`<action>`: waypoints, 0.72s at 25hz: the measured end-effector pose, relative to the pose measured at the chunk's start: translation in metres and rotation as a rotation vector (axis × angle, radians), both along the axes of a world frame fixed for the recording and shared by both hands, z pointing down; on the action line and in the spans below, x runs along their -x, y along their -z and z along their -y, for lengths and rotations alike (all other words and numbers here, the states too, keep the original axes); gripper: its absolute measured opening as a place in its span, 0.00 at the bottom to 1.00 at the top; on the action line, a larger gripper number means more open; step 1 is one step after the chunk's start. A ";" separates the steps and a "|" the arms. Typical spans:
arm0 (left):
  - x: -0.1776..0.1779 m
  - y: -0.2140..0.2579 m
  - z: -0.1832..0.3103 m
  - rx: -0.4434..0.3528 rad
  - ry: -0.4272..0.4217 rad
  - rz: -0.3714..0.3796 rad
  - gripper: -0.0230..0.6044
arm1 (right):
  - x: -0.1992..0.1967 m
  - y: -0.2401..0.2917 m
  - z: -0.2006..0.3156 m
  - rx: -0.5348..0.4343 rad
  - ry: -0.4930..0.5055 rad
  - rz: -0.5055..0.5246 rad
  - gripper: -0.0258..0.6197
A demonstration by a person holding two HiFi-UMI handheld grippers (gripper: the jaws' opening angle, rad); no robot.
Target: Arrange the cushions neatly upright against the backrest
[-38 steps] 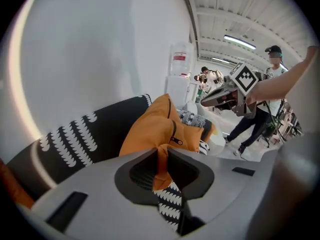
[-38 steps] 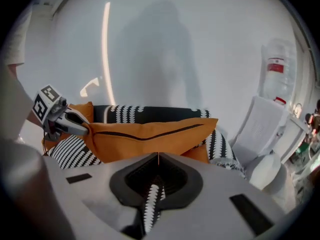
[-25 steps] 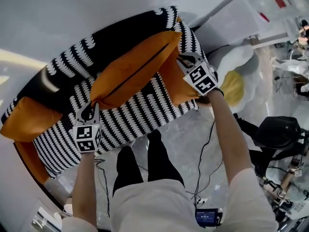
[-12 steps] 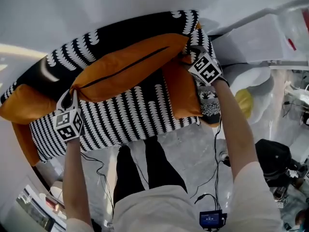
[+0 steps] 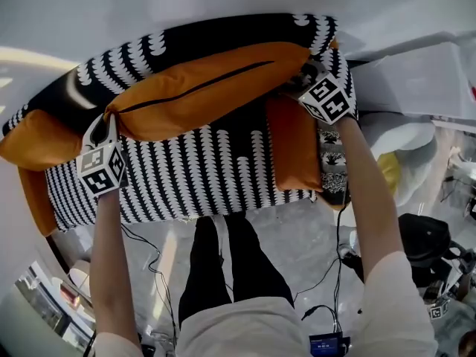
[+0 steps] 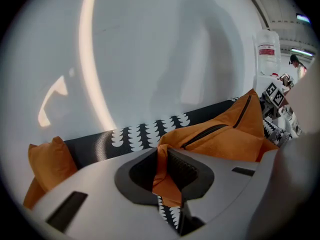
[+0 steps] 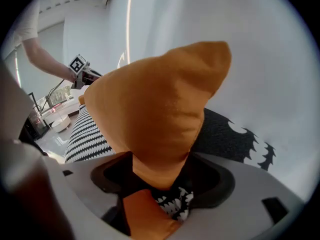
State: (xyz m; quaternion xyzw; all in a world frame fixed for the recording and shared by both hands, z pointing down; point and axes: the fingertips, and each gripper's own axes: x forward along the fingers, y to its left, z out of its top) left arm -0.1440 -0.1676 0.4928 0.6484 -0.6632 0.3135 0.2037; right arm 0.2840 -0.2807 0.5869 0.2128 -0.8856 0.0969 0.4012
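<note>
My left tongs [image 6: 167, 171] are clamped on one end corner of the long orange cushion [image 5: 204, 88]. My right tongs [image 7: 160, 184] have just been opening and now stand wide, with the opposite corner loose between the jaws and not pinched. The cushion's long axis runs straight from one pair of tongs to the other, and it leans along the backrest [image 5: 186, 39] with its zip side showing. Only my left side holds it, so I judge any last straightening must come from there. Just below my right tongs a smaller orange cushion [image 5: 294, 143] lies on the seat [image 5: 193, 173], nearest that hand. Out past my left tongs a third orange cushion [image 5: 33, 140] sits at the sofa's end, clear of both.
</note>
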 end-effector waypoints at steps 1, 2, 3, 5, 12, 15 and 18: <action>0.003 0.000 0.002 -0.006 0.009 -0.005 0.14 | 0.009 0.000 0.001 -0.004 0.007 0.012 0.57; 0.006 0.001 0.004 -0.012 0.018 -0.012 0.14 | 0.019 0.001 0.001 -0.012 0.013 0.022 0.51; 0.009 0.000 0.007 -0.015 0.028 -0.020 0.14 | 0.028 0.003 0.002 -0.020 0.016 0.031 0.40; 0.015 -0.004 0.012 -0.016 0.048 -0.048 0.14 | 0.039 0.002 0.000 -0.013 -0.002 0.053 0.31; 0.002 0.011 0.028 -0.037 -0.026 -0.092 0.14 | 0.017 0.013 -0.020 0.101 -0.102 0.130 0.25; -0.016 0.023 0.039 -0.036 -0.065 -0.132 0.13 | -0.004 0.029 -0.024 0.170 -0.172 0.178 0.23; -0.026 0.020 0.054 -0.004 -0.102 -0.155 0.13 | -0.019 0.029 -0.031 0.230 -0.195 0.160 0.23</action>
